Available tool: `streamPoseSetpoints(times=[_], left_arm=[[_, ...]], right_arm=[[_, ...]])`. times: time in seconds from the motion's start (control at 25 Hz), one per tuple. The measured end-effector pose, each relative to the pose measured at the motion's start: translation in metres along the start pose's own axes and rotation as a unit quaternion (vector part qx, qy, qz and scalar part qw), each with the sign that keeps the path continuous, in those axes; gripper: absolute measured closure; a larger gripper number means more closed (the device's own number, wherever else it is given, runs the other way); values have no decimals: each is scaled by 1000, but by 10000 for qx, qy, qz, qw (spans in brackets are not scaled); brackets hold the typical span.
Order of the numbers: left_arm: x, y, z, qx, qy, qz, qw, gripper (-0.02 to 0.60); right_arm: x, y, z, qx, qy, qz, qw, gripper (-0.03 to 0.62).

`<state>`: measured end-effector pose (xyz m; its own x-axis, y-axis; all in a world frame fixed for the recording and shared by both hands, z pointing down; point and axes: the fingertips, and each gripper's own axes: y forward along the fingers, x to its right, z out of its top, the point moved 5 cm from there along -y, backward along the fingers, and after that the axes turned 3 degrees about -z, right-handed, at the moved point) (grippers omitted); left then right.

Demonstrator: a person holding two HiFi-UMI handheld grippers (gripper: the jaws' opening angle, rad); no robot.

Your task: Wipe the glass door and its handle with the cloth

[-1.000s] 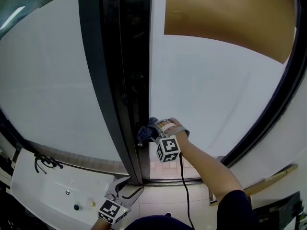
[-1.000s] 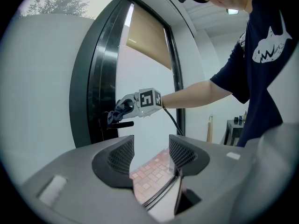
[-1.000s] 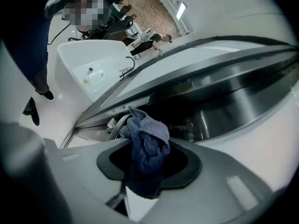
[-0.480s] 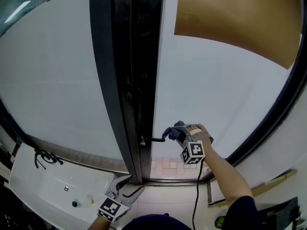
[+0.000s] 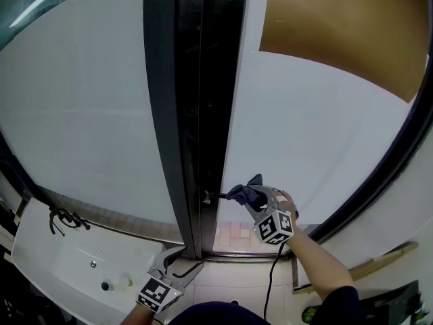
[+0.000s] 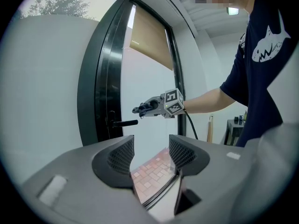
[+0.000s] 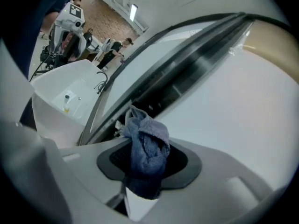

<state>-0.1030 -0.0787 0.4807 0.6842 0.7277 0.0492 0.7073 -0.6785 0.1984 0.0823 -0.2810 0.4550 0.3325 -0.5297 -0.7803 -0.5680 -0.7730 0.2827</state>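
Observation:
A frosted glass door (image 5: 304, 127) in a black frame (image 5: 183, 114) fills the head view. Its short black handle (image 5: 216, 196) sticks out near the frame, low down; it also shows in the left gripper view as a handle (image 6: 122, 123). My right gripper (image 5: 249, 196) is shut on a bunched blue cloth (image 7: 147, 148), and the cloth's tip (image 5: 238, 192) sits at the free end of the handle. My left gripper (image 5: 177, 259) hangs low by the floor, open, with nothing between its fingers (image 6: 120, 155).
A white washbasin (image 5: 74, 263) with a black tap (image 5: 64, 221) stands at the lower left. A brown blind (image 5: 345, 26) covers the door's upper right. Pale floor tiles (image 5: 230, 283) lie below the door, and people stand far off in the right gripper view.
My right gripper moved off the handle to the right with the cloth, then came back a little left, so the cloth's tip is at the handle's end. The left gripper stayed put.

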Motion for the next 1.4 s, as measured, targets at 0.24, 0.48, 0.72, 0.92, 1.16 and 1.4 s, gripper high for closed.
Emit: streamPoseSetpoints(times=[0.24, 0.48, 0.72, 0.92, 1.16, 1.4], left_arm=[[-1, -10, 0, -10, 11, 9, 10000, 351], [-2, -20, -3, -14, -43, 118, 9999, 351], [-8, -23, -7, -36, -79, 189, 9998, 353], [-9, -19, -7, -24, -72, 134, 9999, 351], [-5, -8, -4, 7, -30, -17, 10000, 353], [-3, -8, -5, 7, -38, -44, 10000, 353]], right_arm=[[-64, 35, 80, 579, -1643, 226, 9844, 445], [-95, 81, 96, 200, -2990, 228, 9538, 445], [-98, 78, 75, 44, -3267, 235, 9448, 445], [-92, 56, 42, -85, -3329, 230, 9426, 445], [-74, 30, 1, -507, -3250, 156, 9442, 445], [-65, 14, -7, -703, -2651, 30, 9617, 445]])
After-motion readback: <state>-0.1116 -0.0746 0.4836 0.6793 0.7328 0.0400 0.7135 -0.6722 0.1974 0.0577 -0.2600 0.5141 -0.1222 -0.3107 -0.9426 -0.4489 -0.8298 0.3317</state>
